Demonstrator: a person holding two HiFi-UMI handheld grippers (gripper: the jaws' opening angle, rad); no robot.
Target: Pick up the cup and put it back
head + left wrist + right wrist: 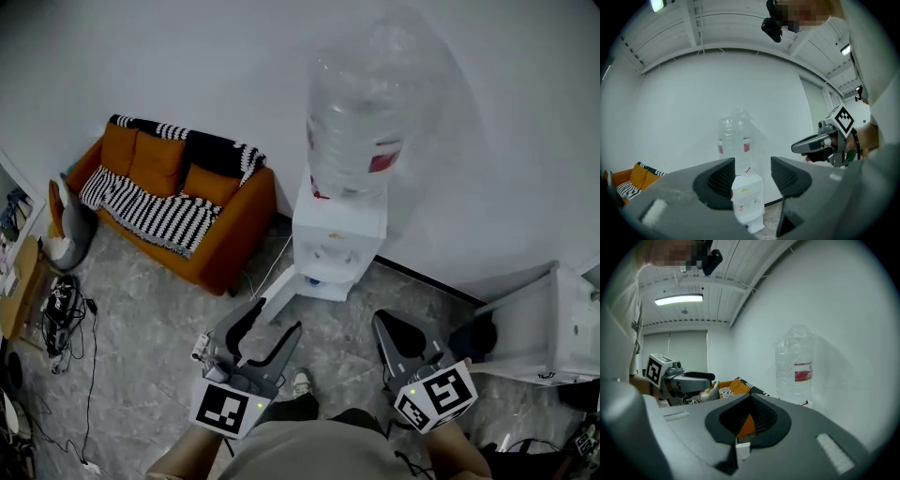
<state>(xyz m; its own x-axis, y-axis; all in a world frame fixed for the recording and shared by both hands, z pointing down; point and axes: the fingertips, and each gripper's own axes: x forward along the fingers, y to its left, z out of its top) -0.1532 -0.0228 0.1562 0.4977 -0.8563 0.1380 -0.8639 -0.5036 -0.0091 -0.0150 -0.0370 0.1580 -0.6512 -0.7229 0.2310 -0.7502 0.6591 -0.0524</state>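
I cannot make out a cup in any view. A white water dispenser [337,244] with a large clear bottle [361,122] on top stands against the wall ahead of me. My left gripper [275,319] is held above the floor, short of the dispenser. It is open, and between its jaws I see only the dispenser [747,201] and its bottle [735,140]. My right gripper [386,323] hovers beside it on the right. It is shut, with nothing held. In the right gripper view its pads [764,420] meet, and the bottle [797,366] stands beyond them.
An orange sofa [187,187] with a striped blanket stands at the left along the wall. A white open box or cabinet [562,328] stands at the right. Cables and small items [66,319] lie on the floor at far left. My shoe [300,380] shows below.
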